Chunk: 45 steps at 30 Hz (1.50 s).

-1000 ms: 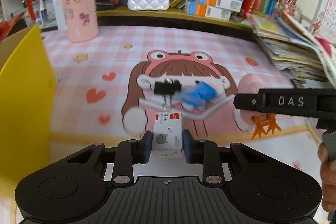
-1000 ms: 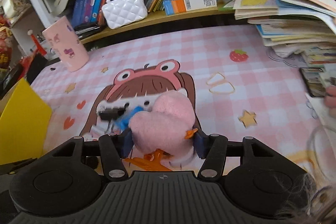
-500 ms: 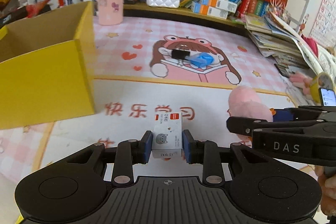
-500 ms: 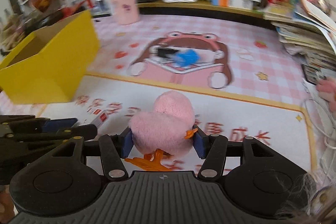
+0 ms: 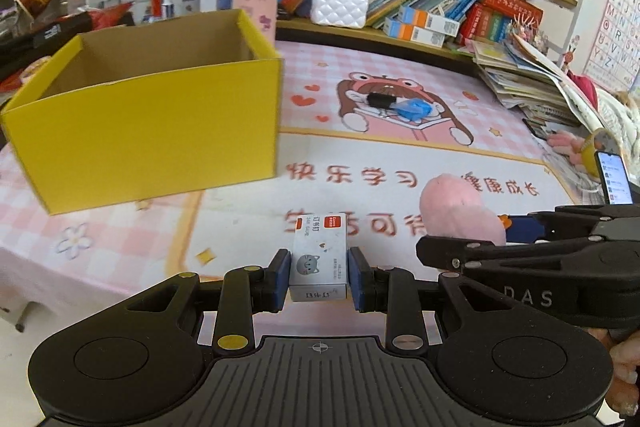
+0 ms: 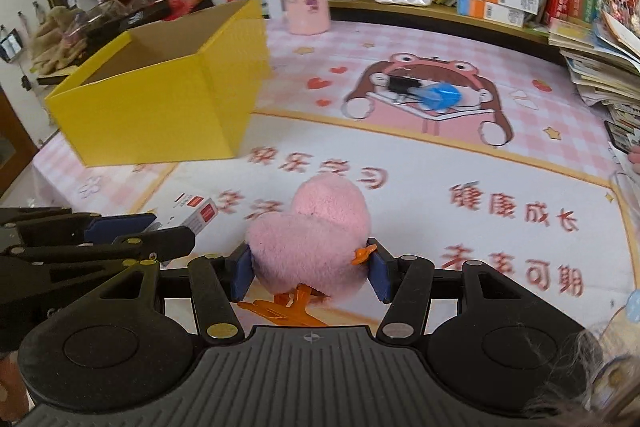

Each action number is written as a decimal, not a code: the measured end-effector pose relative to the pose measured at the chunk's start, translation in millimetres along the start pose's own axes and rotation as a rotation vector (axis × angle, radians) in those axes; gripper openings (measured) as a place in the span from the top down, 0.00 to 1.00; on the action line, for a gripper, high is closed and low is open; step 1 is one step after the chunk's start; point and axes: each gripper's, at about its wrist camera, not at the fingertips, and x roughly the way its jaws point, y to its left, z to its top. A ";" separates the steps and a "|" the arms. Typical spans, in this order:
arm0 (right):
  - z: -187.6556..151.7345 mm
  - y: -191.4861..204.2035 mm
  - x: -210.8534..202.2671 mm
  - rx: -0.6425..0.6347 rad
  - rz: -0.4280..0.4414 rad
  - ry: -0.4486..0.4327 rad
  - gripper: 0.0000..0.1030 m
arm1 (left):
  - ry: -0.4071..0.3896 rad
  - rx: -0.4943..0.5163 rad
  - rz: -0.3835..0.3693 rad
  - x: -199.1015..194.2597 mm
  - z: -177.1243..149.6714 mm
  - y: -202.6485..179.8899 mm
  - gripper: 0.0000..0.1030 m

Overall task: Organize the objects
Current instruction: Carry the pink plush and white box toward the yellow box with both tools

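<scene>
The open yellow box (image 5: 152, 115) fills the upper left of the left wrist view; the right gripper (image 6: 310, 267) clamps the pink plush duck (image 6: 316, 231) at lower centre; the left gripper (image 5: 319, 277) pinches the small white staple box (image 5: 319, 255) at lower centre

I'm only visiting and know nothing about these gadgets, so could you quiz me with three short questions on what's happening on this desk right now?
1. True or false: the open yellow cardboard box on the pink cartoon desk mat already holds the small white staple box.
2. What does the right gripper grip? A) a white quilted purse B) a fluffy pink plush duck with orange feet C) a blue pen
3. Fill in: the black binder clip and crumpled blue wrapper lie on the mat's printed ____ picture.

Key: 1 false, the left gripper grips it; 2 B; 3 cartoon girl.
</scene>
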 end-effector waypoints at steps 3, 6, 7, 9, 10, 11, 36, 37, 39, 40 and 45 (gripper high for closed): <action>-8.6 18.1 -7.7 -0.004 -0.006 -0.015 0.48 | 0.000 0.005 -0.006 -11.0 -7.9 11.0 0.72; -17.5 32.6 -13.3 0.006 -0.016 -0.019 0.48 | 0.001 0.017 -0.019 -21.3 -16.5 19.8 0.72; -20.8 37.0 -14.9 0.011 -0.017 -0.018 0.48 | 0.001 0.022 -0.021 -24.5 -18.8 21.8 0.72; -26.6 46.2 -18.1 0.019 -0.017 -0.020 0.48 | -0.001 0.030 -0.024 -31.0 -24.0 26.3 0.72; -29.3 50.9 -19.2 0.022 -0.016 -0.022 0.48 | -0.001 0.033 -0.024 -34.3 -26.1 28.6 0.72; -32.1 55.5 -20.3 0.026 -0.015 -0.023 0.48 | -0.002 0.037 -0.022 -37.6 -28.8 31.5 0.72; -30.7 147.0 -18.0 -0.075 0.042 -0.079 0.48 | -0.113 -0.068 0.095 -95.4 -49.4 106.3 0.72; -28.3 147.0 -17.3 -0.078 0.042 -0.084 0.48 | -0.120 -0.075 0.094 -95.1 -45.9 107.5 0.72; -21.7 147.6 -16.3 -0.086 0.038 -0.101 0.48 | -0.143 -0.085 0.093 -95.6 -36.4 109.7 0.72; -16.7 147.8 -16.3 -0.087 0.036 -0.120 0.48 | -0.162 -0.086 0.093 -96.1 -29.7 111.8 0.72; 28.3 143.2 -11.1 -0.074 0.057 -0.227 0.48 | -0.261 -0.116 0.099 -93.7 15.8 120.4 0.72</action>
